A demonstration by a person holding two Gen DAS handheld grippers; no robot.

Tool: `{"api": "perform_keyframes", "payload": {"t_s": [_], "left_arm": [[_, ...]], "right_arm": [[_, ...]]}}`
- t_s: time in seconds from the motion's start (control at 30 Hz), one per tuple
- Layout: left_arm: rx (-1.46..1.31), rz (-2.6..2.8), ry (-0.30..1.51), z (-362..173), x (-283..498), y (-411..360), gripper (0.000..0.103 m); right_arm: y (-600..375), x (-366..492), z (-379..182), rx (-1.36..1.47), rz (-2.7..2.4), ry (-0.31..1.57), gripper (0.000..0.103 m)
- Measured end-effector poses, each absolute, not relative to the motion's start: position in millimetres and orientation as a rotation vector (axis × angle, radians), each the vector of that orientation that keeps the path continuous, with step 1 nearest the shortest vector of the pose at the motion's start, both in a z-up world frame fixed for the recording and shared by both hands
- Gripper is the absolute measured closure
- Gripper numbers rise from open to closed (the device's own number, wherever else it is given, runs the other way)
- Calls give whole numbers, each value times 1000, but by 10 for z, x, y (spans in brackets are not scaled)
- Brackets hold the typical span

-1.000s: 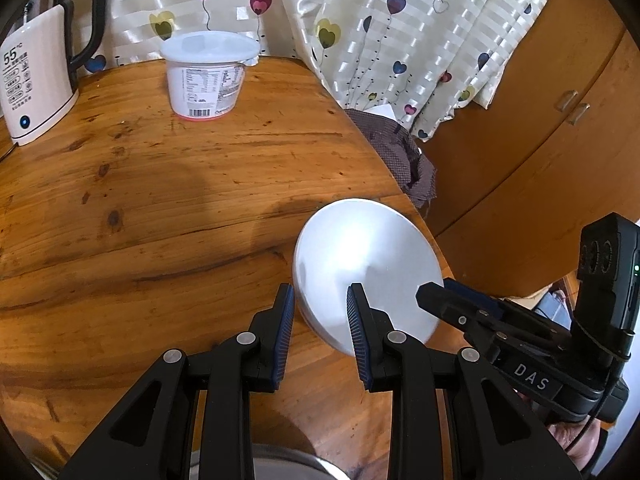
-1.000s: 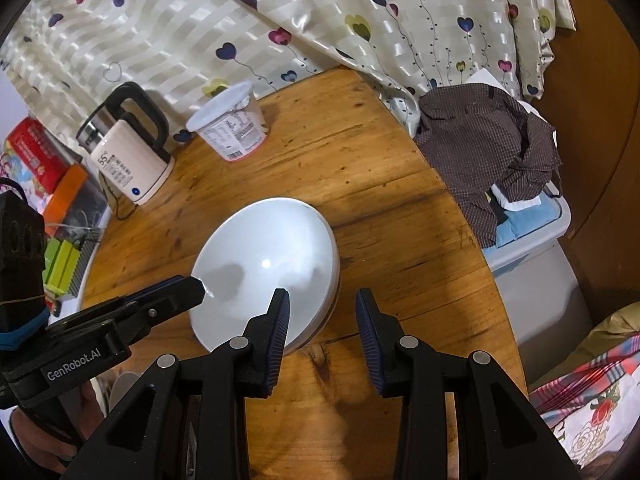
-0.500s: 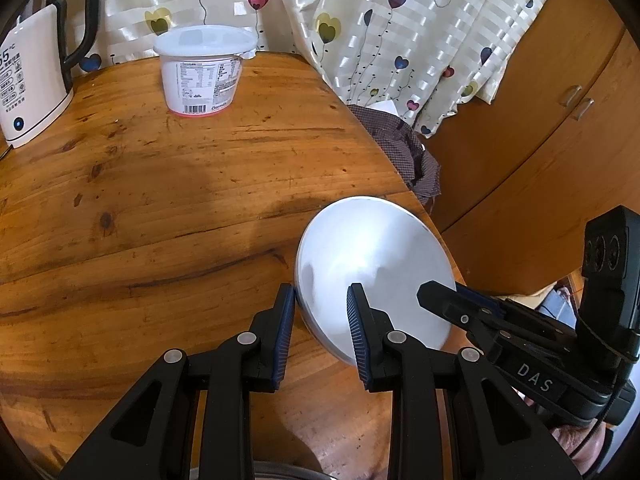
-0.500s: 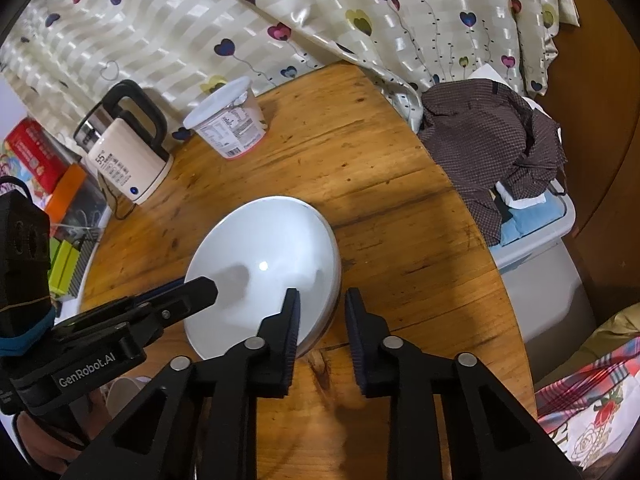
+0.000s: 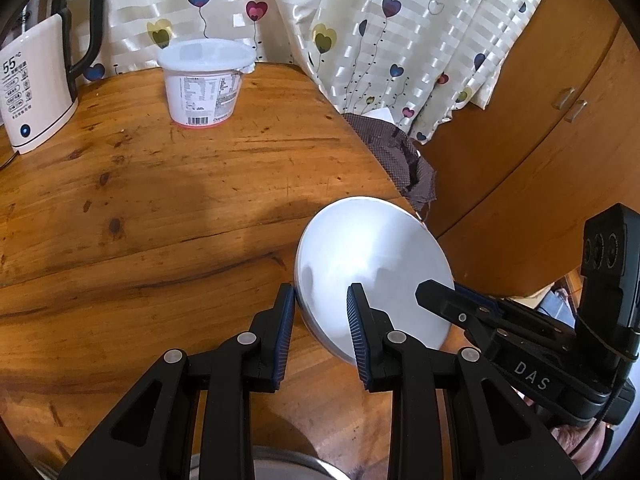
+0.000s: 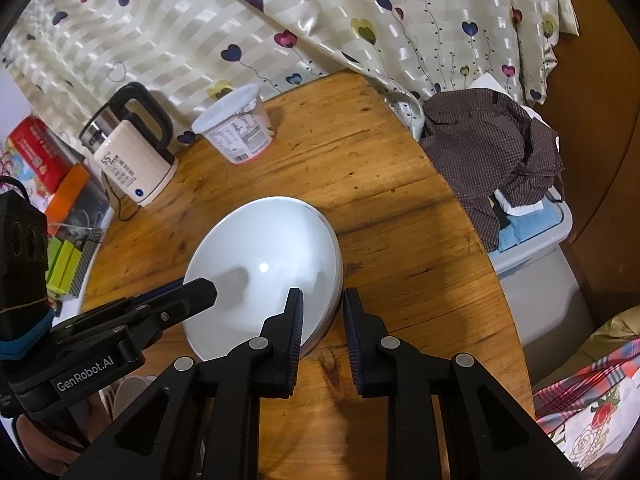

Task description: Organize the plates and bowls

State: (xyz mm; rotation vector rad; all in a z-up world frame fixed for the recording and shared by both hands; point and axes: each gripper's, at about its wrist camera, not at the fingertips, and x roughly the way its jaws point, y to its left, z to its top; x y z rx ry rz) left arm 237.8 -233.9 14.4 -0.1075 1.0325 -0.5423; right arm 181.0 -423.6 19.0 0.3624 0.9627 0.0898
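A white bowl [image 5: 372, 256] [image 6: 264, 264] hangs tilted over the near right part of the round wooden table [image 5: 160, 208], held from both sides. My left gripper [image 5: 320, 300] is shut on its left rim, one pad outside the wall and one inside. Across the bowl, my right gripper [image 6: 322, 300] is shut on the opposite rim, again with one finger inside and one outside. Each gripper shows in the other's view: the right gripper [image 5: 436, 296] at the bowl's far edge, the left gripper [image 6: 200, 288] likewise.
A cream kettle [image 5: 36, 92] [image 6: 132, 164] and a lidded white tub [image 5: 204, 80] [image 6: 236, 128] stand at the back of the table by the heart-print curtain [image 6: 280, 20]. A brown shirt [image 6: 496, 152] lies on a plastic box beside the table. A metal rim [image 5: 256, 464] shows below my left gripper.
The right gripper's jaws have come together onto the bowl's rim. The left gripper has kept its hold, and the bowl has barely moved.
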Motion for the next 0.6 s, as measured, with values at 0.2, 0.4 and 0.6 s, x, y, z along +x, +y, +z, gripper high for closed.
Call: {"api": "perform_keyframes", "payload": {"t_s": [0.2, 0.4, 0.6], "left_arm": [[-115, -541, 1018, 229, 2266, -2267, 75], [-127, -537, 1003, 336, 2129, -2159, 75], [-131, -524, 980, 451, 1969, -2011, 75]], "right_arm": [[-4160, 1721, 297, 354, 96, 949, 83], [-4047, 1607, 417, 343, 105, 936, 83], [-3888, 1472, 548, 327, 121, 920, 83]]}}
